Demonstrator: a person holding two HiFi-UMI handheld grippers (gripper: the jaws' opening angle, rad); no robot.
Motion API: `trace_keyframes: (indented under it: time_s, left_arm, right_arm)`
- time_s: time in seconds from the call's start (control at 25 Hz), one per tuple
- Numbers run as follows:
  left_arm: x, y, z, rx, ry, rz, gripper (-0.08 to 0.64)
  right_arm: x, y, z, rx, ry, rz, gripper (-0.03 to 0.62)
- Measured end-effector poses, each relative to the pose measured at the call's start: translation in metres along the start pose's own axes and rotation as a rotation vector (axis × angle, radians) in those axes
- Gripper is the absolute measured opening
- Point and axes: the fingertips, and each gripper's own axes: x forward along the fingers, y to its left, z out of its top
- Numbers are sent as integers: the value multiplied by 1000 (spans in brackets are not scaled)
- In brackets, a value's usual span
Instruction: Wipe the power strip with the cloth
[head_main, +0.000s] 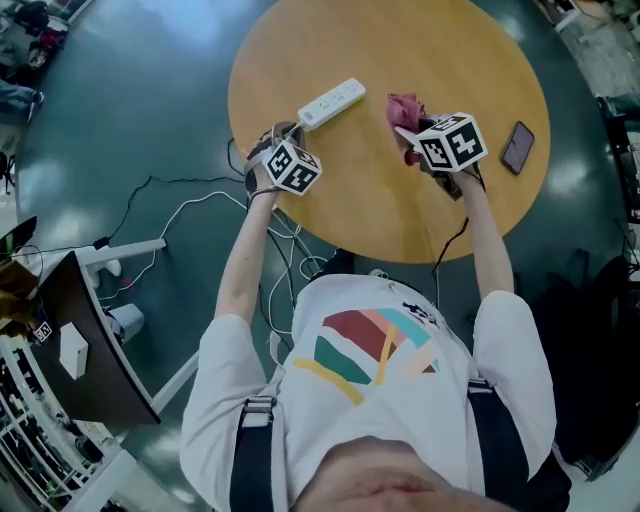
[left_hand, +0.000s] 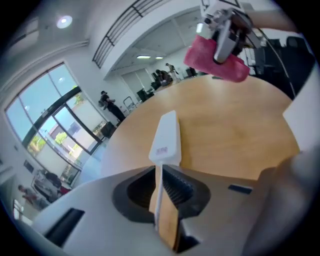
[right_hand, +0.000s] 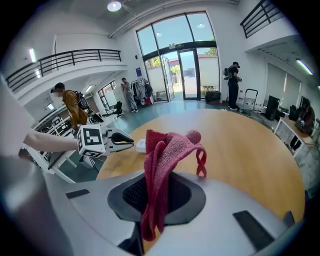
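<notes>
1. My left tool (left_hand: 161, 176) clenches the near end of the white power strip (left_hand: 167, 135) over the worktop (left_hand: 230, 135).
2. My right tool (right_hand: 156, 187) grasps the pink cloth (right_hand: 167, 150), right of the strip.

Large office atrium with tall glass doors (right_hand: 182, 62) and balcony railing (right_hand: 65, 58).

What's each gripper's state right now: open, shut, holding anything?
Left gripper: shut on the near end of the white power strip.
Right gripper: shut on the pink cloth.
</notes>
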Motion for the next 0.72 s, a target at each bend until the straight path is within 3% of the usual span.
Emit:
trace_keyframes:
  time_s: [0.08, 0.2, 0.32, 0.44, 0.52, 0.6, 0.64, 0.72]
  left_arm:
    - [-9, 4, 7, -111, -43, 37, 92]
    - [-36, 6, 20, -260, -142, 91, 194]
    - [-79, 2, 42, -472, -263, 118, 230]
    - [-138, -36, 81, -656, -406, 18, 230]
    - [-184, -74, 110, -699, -509, -137, 229]
    - [-228, -103, 134, -736, -619, -238, 227]
    - [-246, -114, 141, -754, -665, -250, 221]
    - [-272, -128, 145, -758, -718, -221, 127]
  right_arm:
    - [-7, 7, -7, 8, -19, 12, 39]
    - [-25, 26, -17, 20, -66, 24, 39]
    - [-50, 45, -26, 21, -156, 9, 39]
    - [-87, 66, -31, 9, -287, -17, 39]
    - [-112, 85, -31, 14, -389, -35, 39]
    - [-136, 107, -34, 53, -487, -35, 39]
    - [-147, 117, -38, 87, -532, -26, 39]
    - [-162, 142, -46, 156, -611, 7, 40]
